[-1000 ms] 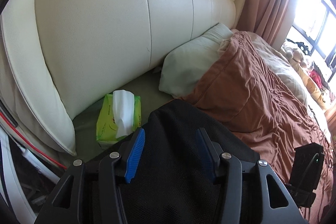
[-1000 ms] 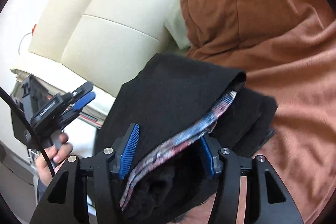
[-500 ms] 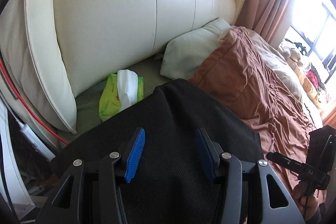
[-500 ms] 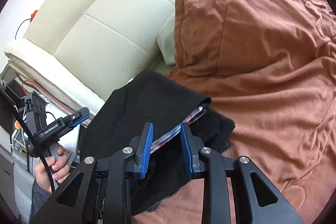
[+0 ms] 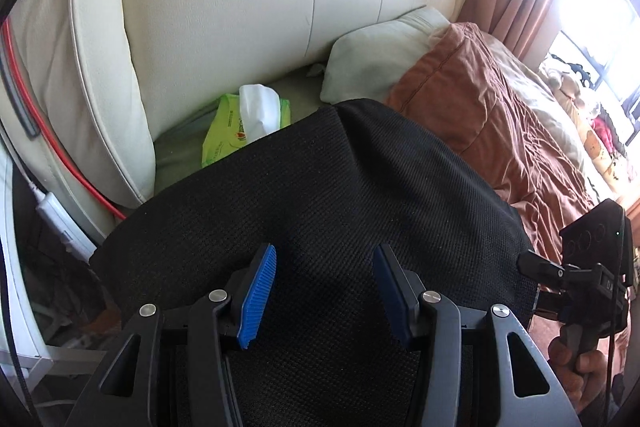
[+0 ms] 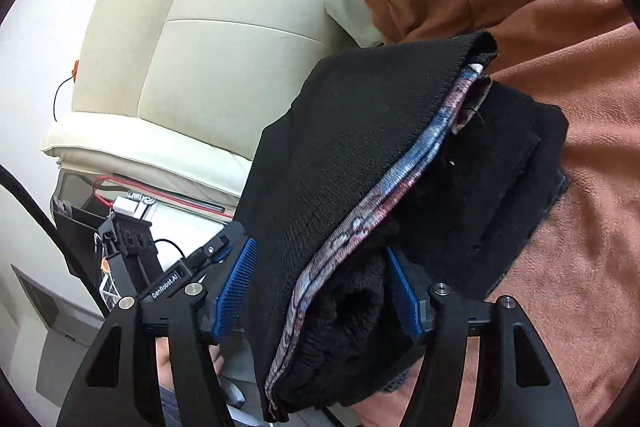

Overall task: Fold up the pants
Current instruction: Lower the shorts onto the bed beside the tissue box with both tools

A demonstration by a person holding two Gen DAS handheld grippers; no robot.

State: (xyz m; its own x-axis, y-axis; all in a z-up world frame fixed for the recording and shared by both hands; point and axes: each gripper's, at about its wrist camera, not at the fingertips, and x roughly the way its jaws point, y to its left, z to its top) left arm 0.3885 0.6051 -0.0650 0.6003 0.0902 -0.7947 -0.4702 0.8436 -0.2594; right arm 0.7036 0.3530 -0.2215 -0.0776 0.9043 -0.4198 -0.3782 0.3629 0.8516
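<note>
One pair of black pants (image 5: 328,187), two grippers (left (image 5: 324,291), right (image 6: 320,291)), one wet-wipe pack (image 5: 244,131) beside one pillow (image 5: 380,67), one brown quilt (image 5: 500,131)

Black pants (image 6: 360,155) of coarse knit fabric, folded into a thick bundle of several layers. A patterned band (image 6: 400,183) in faded blue and pink runs along the open edge between the upper and lower layers. The bundle lies on a brown bedspread (image 6: 580,207), near a cream headboard (image 5: 248,7).
</note>
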